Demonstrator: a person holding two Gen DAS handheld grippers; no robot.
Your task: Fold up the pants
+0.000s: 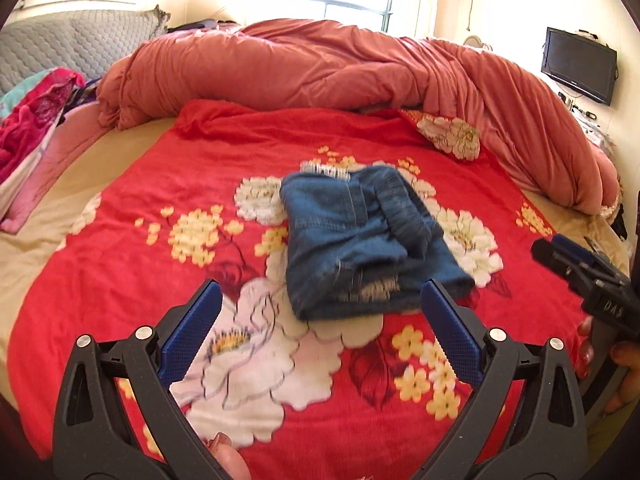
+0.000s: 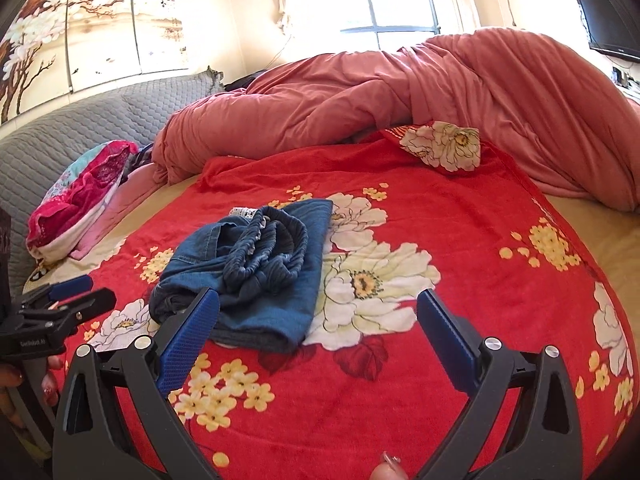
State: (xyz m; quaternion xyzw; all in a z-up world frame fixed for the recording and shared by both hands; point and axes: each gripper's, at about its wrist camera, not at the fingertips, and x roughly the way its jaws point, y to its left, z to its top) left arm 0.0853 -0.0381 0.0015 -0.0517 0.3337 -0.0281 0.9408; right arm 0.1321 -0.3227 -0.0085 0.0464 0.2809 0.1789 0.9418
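Blue denim pants lie folded into a compact bundle on the red flowered blanket, elastic waistband on top. The same pants show left of centre in the right wrist view. My left gripper hovers open just short of the bundle's near edge, nothing between its blue pads. My right gripper is open too, its left pad in front of the bundle's near corner. Each gripper appears at the edge of the other's view: the right gripper, the left gripper.
A rumpled salmon duvet is piled along the far side of the bed. A pink patterned pillow and grey quilted headboard lie to the left. A wall-mounted TV hangs at the right. Beige sheet borders the blanket.
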